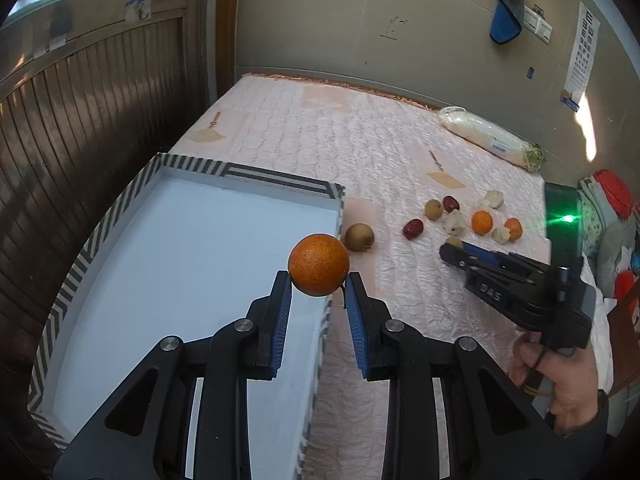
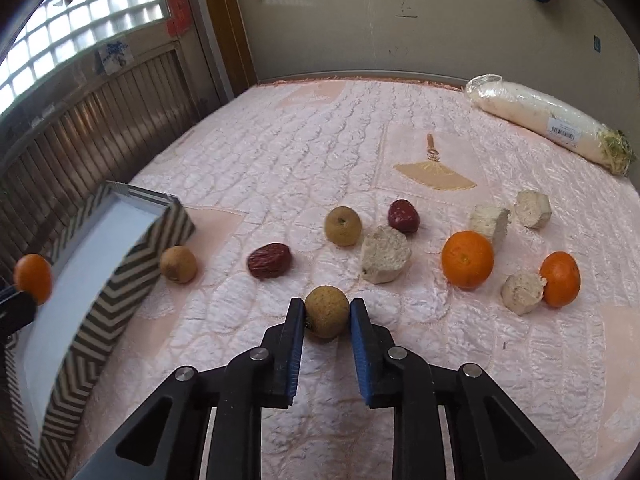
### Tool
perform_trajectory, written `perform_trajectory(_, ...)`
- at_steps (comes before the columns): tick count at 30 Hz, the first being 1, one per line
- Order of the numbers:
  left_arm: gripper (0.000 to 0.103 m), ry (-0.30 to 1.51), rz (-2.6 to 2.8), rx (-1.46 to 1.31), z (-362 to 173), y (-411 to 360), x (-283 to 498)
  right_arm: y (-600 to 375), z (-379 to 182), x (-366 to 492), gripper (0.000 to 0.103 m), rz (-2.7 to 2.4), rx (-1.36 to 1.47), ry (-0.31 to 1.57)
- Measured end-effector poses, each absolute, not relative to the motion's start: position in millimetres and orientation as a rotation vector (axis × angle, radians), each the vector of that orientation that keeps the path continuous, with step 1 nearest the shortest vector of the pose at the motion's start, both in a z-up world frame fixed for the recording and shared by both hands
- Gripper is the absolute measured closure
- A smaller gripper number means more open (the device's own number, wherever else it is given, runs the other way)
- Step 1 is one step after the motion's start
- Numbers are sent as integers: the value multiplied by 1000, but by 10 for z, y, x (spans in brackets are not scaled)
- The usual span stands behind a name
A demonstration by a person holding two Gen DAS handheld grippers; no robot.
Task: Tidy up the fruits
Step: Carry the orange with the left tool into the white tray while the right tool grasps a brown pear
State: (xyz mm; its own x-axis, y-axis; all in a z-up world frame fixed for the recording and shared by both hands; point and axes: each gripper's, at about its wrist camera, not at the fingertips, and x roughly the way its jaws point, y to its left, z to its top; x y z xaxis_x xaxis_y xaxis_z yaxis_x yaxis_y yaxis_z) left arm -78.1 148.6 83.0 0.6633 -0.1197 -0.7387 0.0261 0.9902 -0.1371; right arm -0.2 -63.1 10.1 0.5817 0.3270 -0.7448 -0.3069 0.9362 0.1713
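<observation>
Left tongs (image 1: 318, 276) clamp an orange (image 1: 319, 264) over the box (image 1: 180, 248) to drop it in, while right tongs (image 2: 326, 304) clamp a longan (image 2: 327, 311) on the bed (image 2: 280, 152).

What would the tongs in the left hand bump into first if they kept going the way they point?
Probably the floor of the striped box. The left tongs, shut on an orange, point down over its near right wall, though depth is hard to judge.
</observation>
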Motion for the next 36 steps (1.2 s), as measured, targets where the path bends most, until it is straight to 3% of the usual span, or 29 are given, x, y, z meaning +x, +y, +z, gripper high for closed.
perform_trajectory(12, 76, 902, 26, -169, 739, 1971, -545, 173, 608, -324, 81, 643, 26, 775)
perform_trajectory(34, 76, 951, 188, -287, 345, 2572, -427, 1413, 171, -221, 81, 720, -194, 863)
perform_trajectory(36, 71, 944, 195, -283, 358, 2570, -446, 1422, 155, -228, 81, 716, -202, 863)
